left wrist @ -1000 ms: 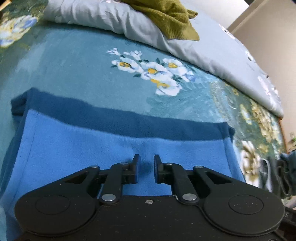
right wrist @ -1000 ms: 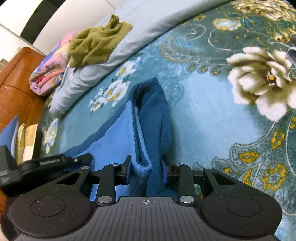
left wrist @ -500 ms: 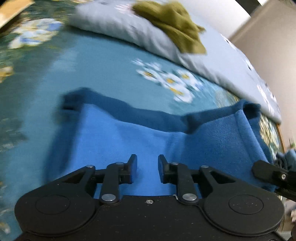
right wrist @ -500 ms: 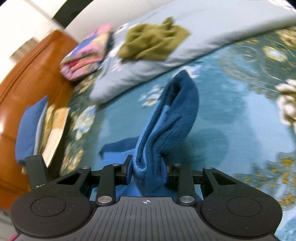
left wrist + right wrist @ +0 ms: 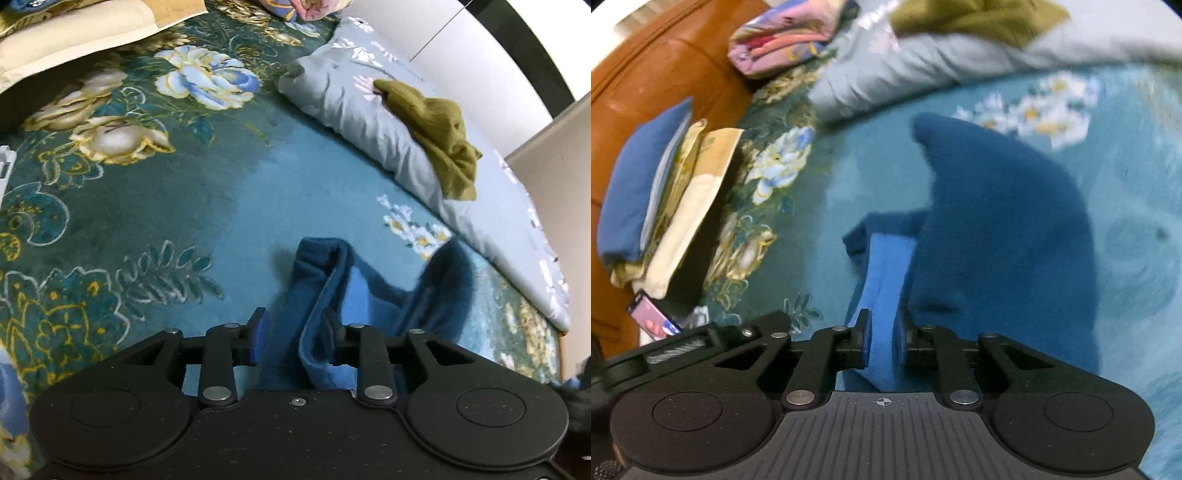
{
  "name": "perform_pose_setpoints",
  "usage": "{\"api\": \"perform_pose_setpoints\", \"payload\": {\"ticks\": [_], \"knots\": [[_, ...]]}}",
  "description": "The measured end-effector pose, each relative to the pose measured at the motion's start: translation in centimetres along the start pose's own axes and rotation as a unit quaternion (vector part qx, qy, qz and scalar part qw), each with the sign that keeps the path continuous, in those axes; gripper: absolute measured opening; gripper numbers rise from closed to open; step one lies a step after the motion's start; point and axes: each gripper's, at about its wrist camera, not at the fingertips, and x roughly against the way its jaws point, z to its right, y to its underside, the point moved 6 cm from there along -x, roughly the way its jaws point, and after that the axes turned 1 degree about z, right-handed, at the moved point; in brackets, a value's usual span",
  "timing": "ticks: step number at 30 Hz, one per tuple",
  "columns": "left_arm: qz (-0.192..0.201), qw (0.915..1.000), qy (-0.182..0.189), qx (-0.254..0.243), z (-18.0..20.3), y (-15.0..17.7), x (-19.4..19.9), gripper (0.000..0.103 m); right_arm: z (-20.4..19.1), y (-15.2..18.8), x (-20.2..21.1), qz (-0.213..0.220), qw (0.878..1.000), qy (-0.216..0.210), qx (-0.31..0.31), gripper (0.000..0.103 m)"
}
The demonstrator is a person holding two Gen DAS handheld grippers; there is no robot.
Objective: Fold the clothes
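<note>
My right gripper [image 5: 884, 341] is pinching a bright blue fold of the blue fleece garment [image 5: 1004, 236] between its pads, and the darker side of the cloth rises up ahead of me over the teal floral bedspread [image 5: 827, 206]. My left gripper [image 5: 293, 334] has its fingers spread apart, with a hanging edge of the same garment [image 5: 321, 295] draped in the gap close to the right finger, though I cannot tell whether it touches. Beyond it lie the grey quilt [image 5: 354, 110] with an olive green garment [image 5: 439, 133] heaped on top.
</note>
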Motion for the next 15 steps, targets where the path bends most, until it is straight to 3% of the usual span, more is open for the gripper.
{"api": "perform_pose_setpoints", "payload": {"ticks": [3, 7, 11, 15], "knots": [[-0.003, 0.9987, 0.047, -0.020, 1.6, -0.7, -0.5, 0.044, 0.9, 0.2, -0.4, -0.003, 1.000, -0.001, -0.009, 0.011], [-0.023, 0.9914, 0.107, -0.072, 5.3, -1.9, -2.3, 0.053, 1.3, 0.7, -0.7, -0.006, 1.000, -0.008, -0.019, 0.011], [-0.067, 0.9771, 0.150, -0.135, 9.4, -2.4, -4.9, 0.061, 0.9, 1.2, -0.6, -0.003, 1.000, -0.013, -0.013, 0.012], [-0.137, 0.9563, 0.183, -0.182, 12.7, -2.2, -8.0, 0.066, 0.9, 1.6, -0.6, -0.001, 0.999, -0.022, -0.025, 0.012]]}}
